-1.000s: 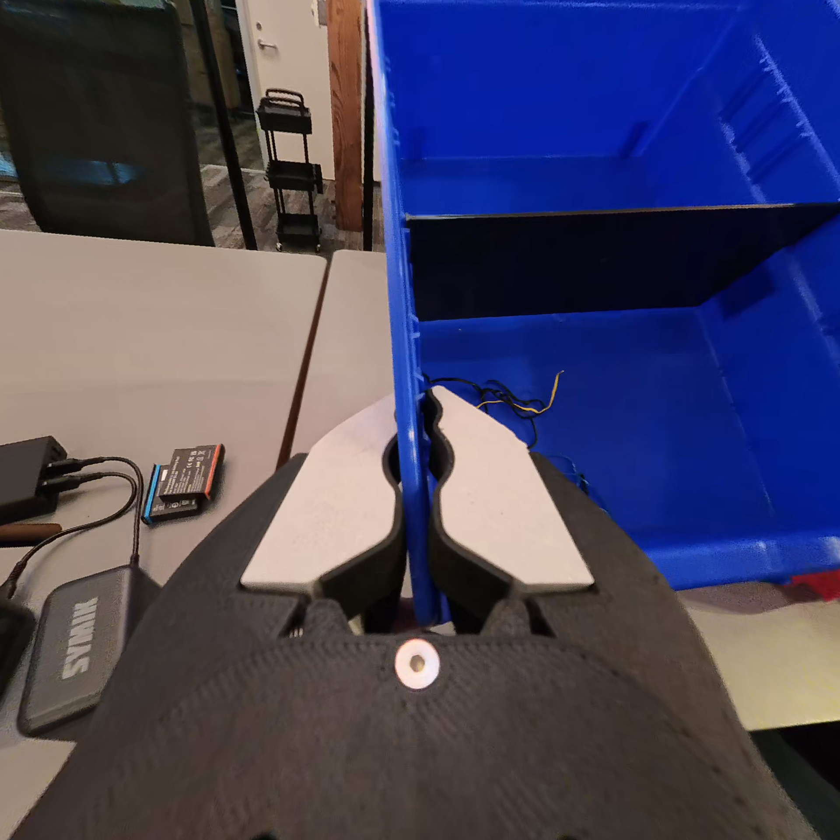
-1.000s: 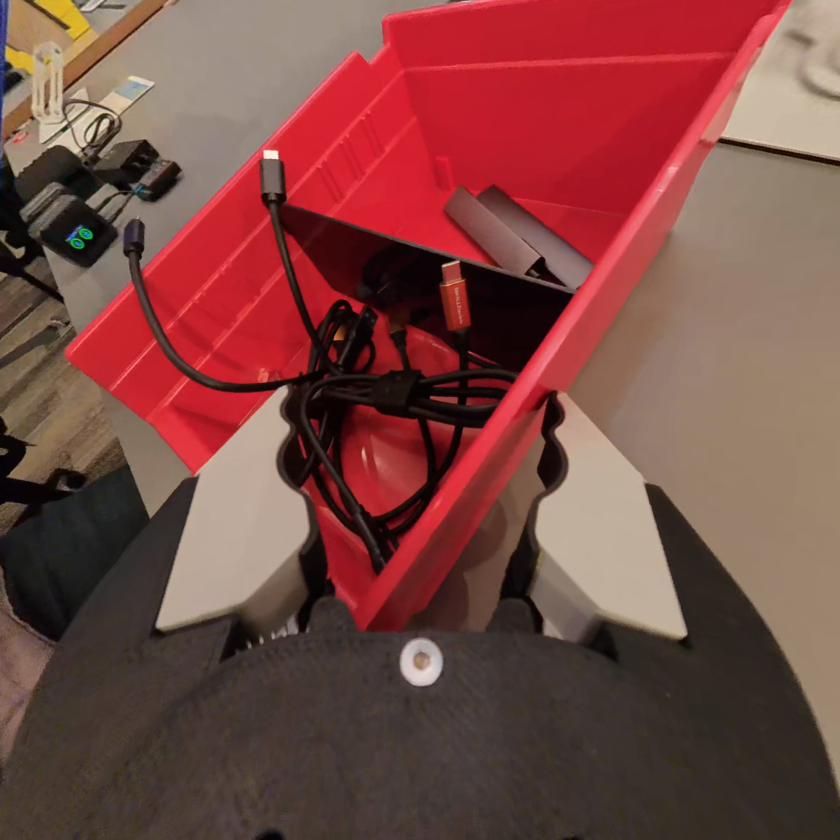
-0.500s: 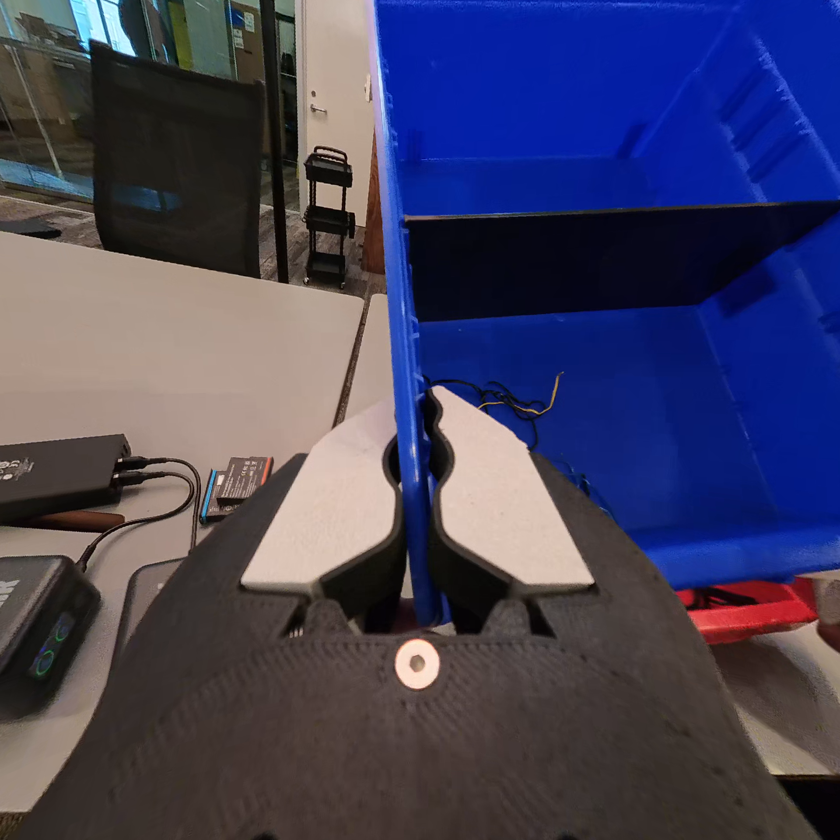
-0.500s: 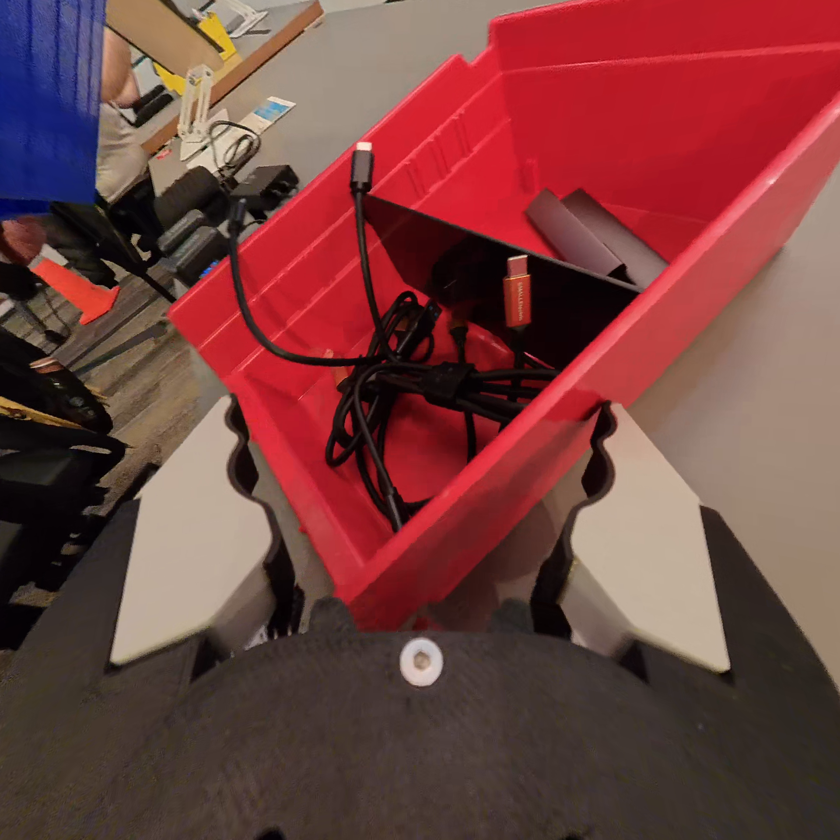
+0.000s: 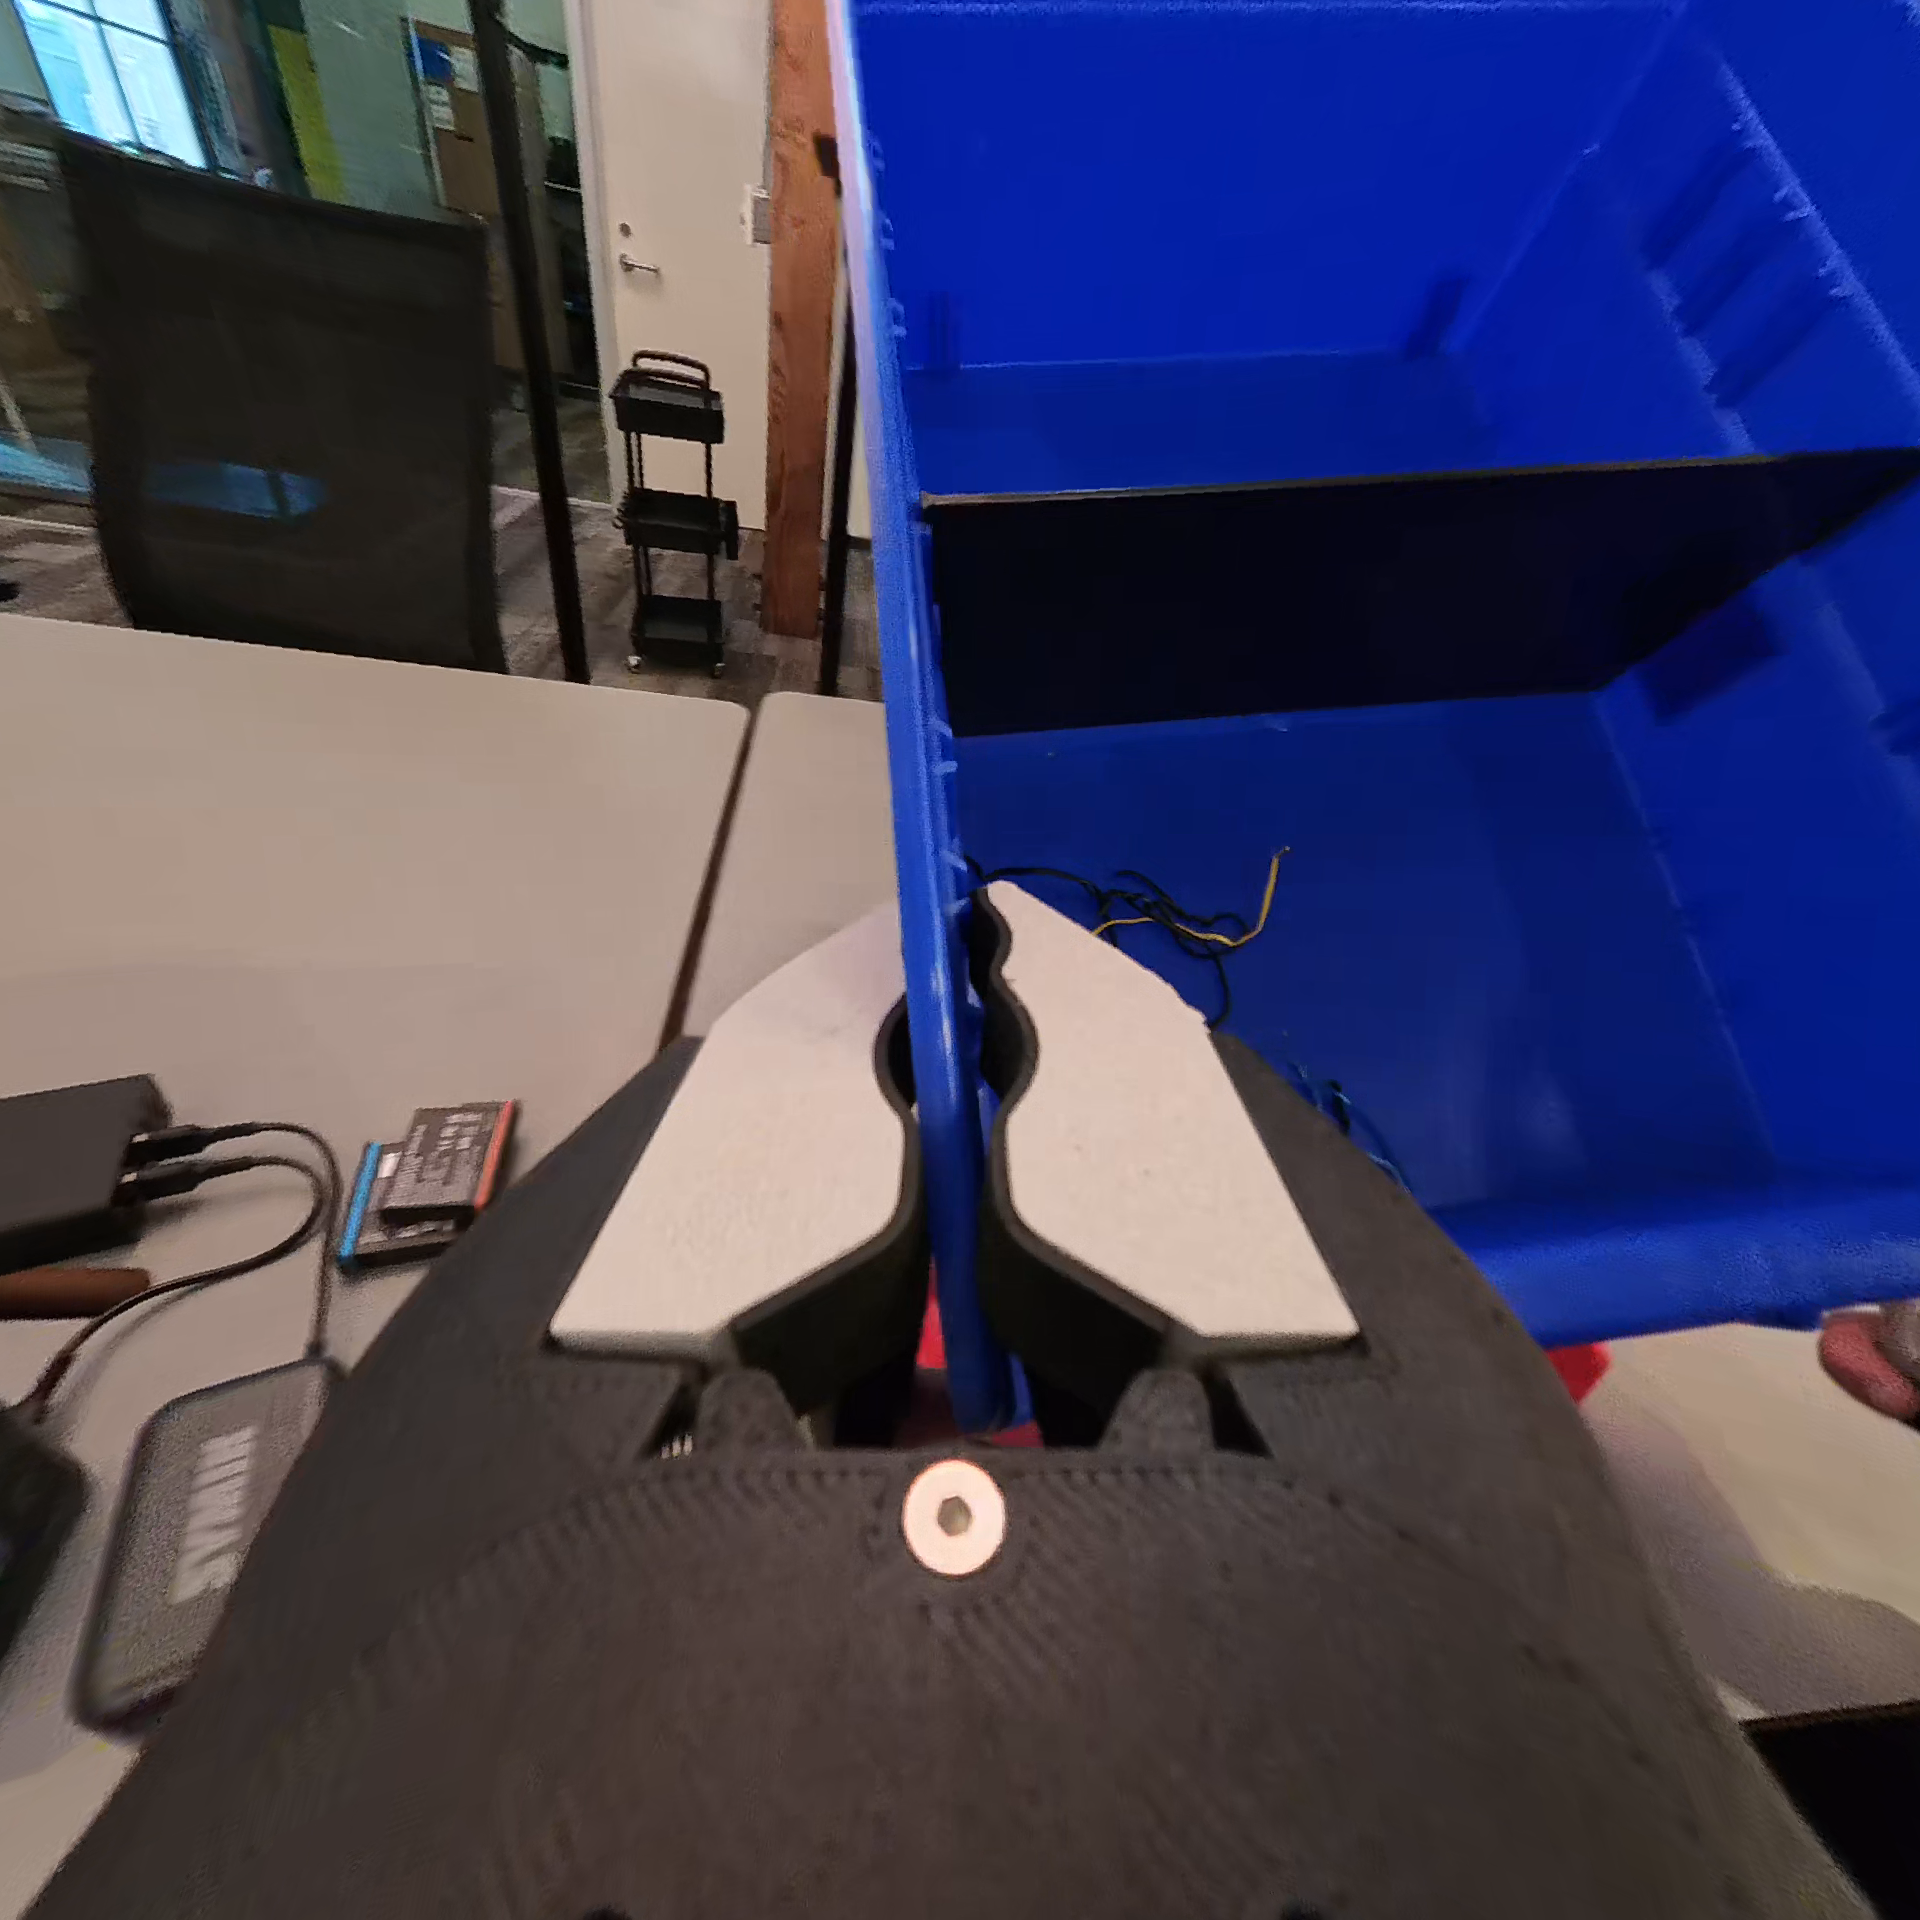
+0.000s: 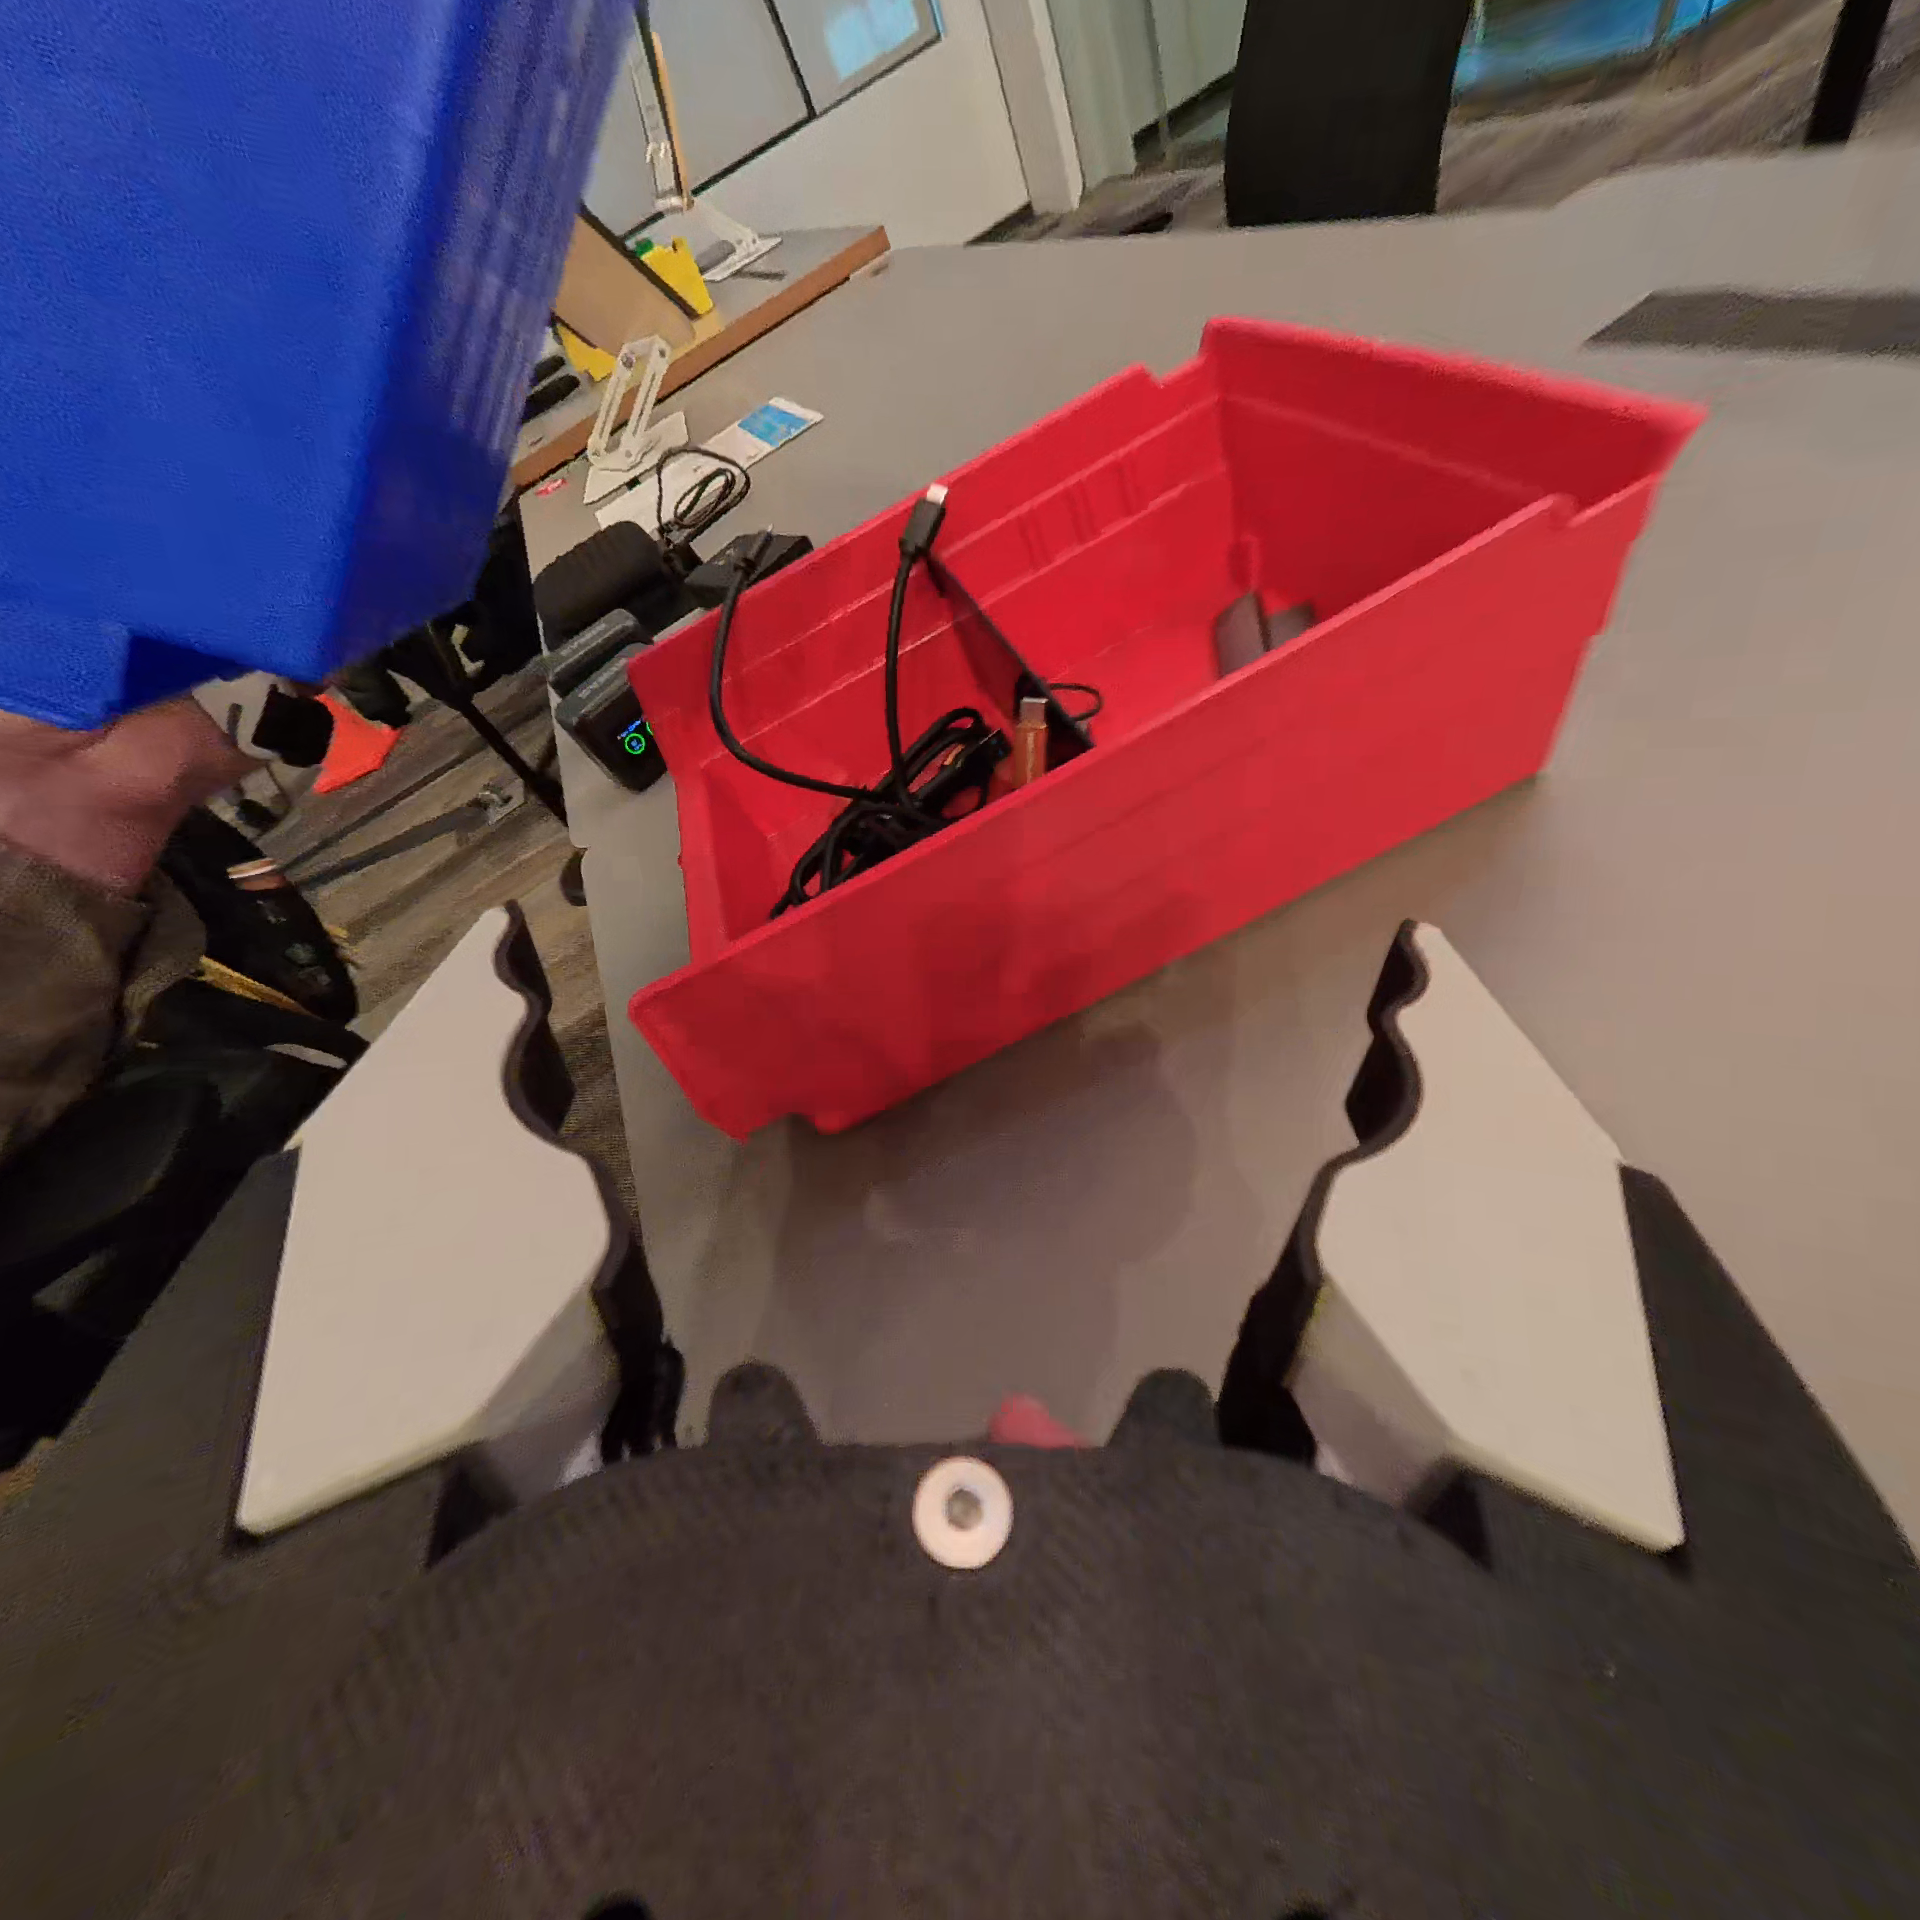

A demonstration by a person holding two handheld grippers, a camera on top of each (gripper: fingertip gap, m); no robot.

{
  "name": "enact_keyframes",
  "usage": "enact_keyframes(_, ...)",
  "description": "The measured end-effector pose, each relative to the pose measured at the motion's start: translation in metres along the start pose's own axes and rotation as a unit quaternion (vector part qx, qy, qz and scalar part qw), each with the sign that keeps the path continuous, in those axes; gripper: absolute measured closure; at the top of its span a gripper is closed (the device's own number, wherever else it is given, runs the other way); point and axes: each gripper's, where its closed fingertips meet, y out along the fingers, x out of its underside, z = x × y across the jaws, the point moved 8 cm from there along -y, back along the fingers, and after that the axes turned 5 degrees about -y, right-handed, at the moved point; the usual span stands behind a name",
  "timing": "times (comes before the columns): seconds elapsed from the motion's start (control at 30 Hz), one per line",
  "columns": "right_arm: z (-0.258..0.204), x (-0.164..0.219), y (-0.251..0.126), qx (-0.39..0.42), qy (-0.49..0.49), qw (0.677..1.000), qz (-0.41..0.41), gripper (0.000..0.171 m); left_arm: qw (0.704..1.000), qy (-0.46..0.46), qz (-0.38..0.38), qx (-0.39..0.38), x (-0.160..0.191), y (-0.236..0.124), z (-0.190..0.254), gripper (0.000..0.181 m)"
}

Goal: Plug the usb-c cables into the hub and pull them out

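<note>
Plainly nothing is plugged yet: the left claw (image 5: 948, 1049) clamps the blue bin's (image 5: 1455, 935) wall, the right claw (image 6: 961, 1039) gapes wide and empty, and the cables (image 6: 894, 800) lie in the red bin (image 6: 1143, 883).

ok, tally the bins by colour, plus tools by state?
Blue bins: 1, the blue bin, held up off the table by its side wall
Red bins: 1, the red bin, on the table with cables inside
Tools shut: 1, the left tool, on the blue wall
Tools open: 1, the right tool, holding nothing
Total: 2 bins, 2 tools
</note>
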Motion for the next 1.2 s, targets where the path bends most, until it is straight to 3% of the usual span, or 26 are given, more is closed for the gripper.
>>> enact_keyframes(0.27, 0.002, -0.022, -0.121, 0.048, -0.083, 0.992, 0.083, 0.025, 0.995, 0.014, -0.051, 0.081, 0.020, 0.042, 0.087, 0.178)
enact_keyframes(0.33, -0.003, -0.022, -0.151, 0.031, -0.103, 0.989, 0.098, 0.034, 0.993, 0.020, -0.064, 0.099, 0.027, 0.054, 0.114, 0.177)
enact_keyframes(0.57, -0.027, -0.010, -0.234, 0.065, -0.159, 0.973, 0.155, 0.033, 0.979, 0.034, -0.114, 0.165, 0.061, 0.097, 0.208, 0.177)
enact_keyframes(0.73, -0.025, 0.007, -0.271, 0.117, -0.148, 0.968, 0.162, 0.034, 0.964, 0.057, -0.156, 0.209, 0.098, 0.120, 0.272, 0.178)
enact_keyframes(0.93, -0.006, 0.049, -0.289, 0.171, -0.112, 0.972, 0.116, 0.033, 0.937, 0.067, -0.219, 0.265, 0.152, 0.142, 0.340, 0.178)
enact_keyframes(1.2, 0.027, 0.082, -0.329, 0.258, -0.038, 0.960, 0.100, 0.040, 0.913, 0.081, -0.281, 0.284, 0.204, 0.160, 0.399, 0.177)
